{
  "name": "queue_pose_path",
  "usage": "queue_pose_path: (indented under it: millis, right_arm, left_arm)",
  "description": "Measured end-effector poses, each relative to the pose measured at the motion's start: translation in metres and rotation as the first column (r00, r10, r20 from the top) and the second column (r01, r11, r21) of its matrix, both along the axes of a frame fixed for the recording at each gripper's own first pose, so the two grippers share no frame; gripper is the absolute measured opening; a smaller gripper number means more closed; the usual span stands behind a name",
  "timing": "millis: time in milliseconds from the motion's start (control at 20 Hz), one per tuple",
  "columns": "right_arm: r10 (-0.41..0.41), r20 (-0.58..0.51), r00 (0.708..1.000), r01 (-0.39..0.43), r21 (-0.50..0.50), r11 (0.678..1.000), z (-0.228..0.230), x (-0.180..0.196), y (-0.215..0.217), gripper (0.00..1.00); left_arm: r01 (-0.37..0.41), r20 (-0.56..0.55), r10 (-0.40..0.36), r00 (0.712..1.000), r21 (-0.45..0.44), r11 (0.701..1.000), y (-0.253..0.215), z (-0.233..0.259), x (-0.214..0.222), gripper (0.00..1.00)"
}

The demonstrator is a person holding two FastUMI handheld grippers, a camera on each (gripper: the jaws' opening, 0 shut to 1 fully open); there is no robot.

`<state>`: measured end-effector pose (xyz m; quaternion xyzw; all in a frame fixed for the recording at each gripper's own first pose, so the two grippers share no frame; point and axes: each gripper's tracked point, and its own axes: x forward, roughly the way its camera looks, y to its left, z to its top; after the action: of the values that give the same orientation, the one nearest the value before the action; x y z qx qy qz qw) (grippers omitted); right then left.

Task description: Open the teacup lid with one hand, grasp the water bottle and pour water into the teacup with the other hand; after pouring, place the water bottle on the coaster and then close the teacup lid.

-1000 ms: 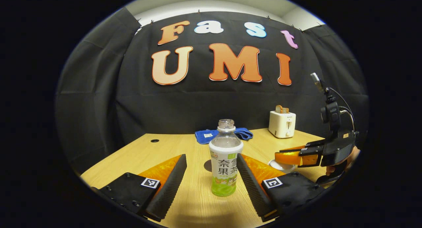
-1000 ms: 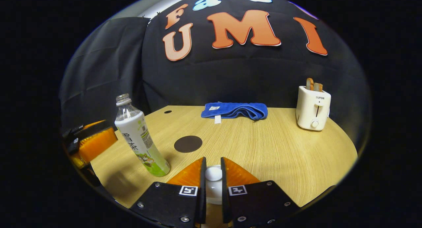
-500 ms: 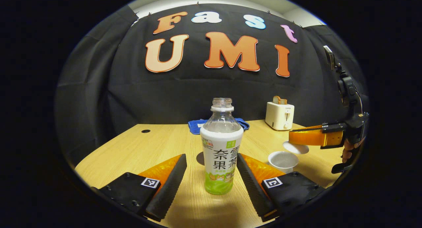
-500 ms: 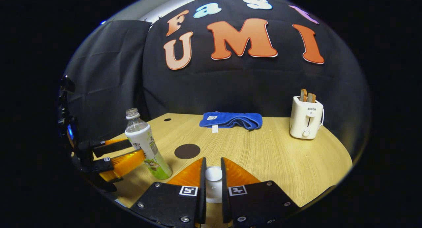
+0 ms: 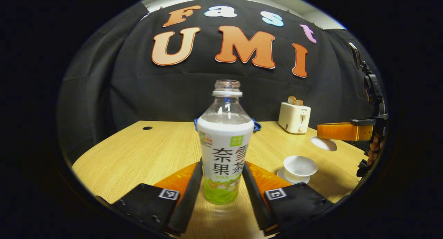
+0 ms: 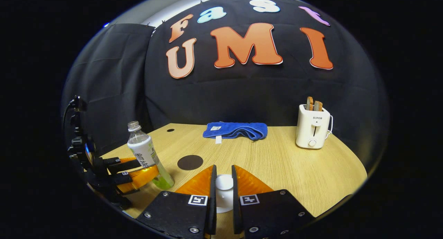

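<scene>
In the left gripper view, the left gripper (image 5: 221, 194) has its two black ribbed fingers against the lower sides of the water bottle (image 5: 225, 145), one on each flank of the green band at its base — clamped on it, as far as the contact lines show; the bottle stands upright on the wooden table (image 5: 138, 152), uncapped, its neck clear and its white label facing the camera; to the right of the bottle sits the teacup (image 5: 299, 167), open, on its white saucer, near the table's front edge; above and just beyond the cup the right gripper (image 5: 323, 135) hangs in the air with the lid (image 5: 323, 143) under its orange fingers, lifted off the cup; a hand (image 5: 373, 149) shows at the far right behind that gripper; a white toaster (image 5: 294, 117) stands at the back of the table, and a strip of blue towel (image 5: 256, 125) peeks out behind the bottle.

In the right gripper view, the right gripper (image 6: 224, 183) is closed on the lid's white knob (image 6: 224, 182), both fingers pressing its sides; the lid's rim spreads pale beneath; to the left the water bottle (image 6: 147, 157) stands with the left gripper (image 6: 138, 169) around its lower part; the dark round coaster (image 6: 190, 162) lies on the table just right of the bottle — bare; the blue towel (image 6: 235, 130) lies folded at the back centre; the toaster (image 6: 312, 127), with two slices in it, stands back right.
</scene>
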<state>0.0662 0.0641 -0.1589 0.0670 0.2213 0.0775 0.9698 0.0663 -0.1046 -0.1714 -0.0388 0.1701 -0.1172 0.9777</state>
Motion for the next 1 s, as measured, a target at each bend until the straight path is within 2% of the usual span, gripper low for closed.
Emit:
queue_pose_path:
  millis: [200,300,500,800,1000]
  right_arm:
    - [-0.013,0.013,1.000,0.013,0.006,1.000,0.005,-0.001,-0.005,0.19]
    - [-0.020,0.020,1.000,0.020,0.003,1.000,0.008,-0.002,-0.009,0.19]
    - [-0.033,0.039,0.999,0.033,0.002,0.999,0.014,-0.006,-0.014,0.19]
    - [-0.065,0.078,0.995,0.066,-0.008,0.998,0.028,-0.007,-0.029,0.19]
    - [-0.077,0.104,0.992,0.077,-0.001,0.997,0.036,-0.010,-0.037,0.19]
  left_arm:
    - [0.005,-0.002,-0.005,1.000,0.024,1.000,0.000,0.000,0.002,0.67]
    - [0.007,-0.009,-0.006,1.000,0.041,0.999,0.001,0.000,0.003,0.66]
    - [-0.003,0.023,-0.001,1.000,0.158,0.987,0.015,0.005,0.006,0.65]
    - [0.001,0.084,-0.031,0.996,0.332,0.943,0.019,0.022,0.015,0.65]
    - [0.008,0.107,-0.067,0.992,0.476,0.879,0.020,0.027,0.018,0.65]
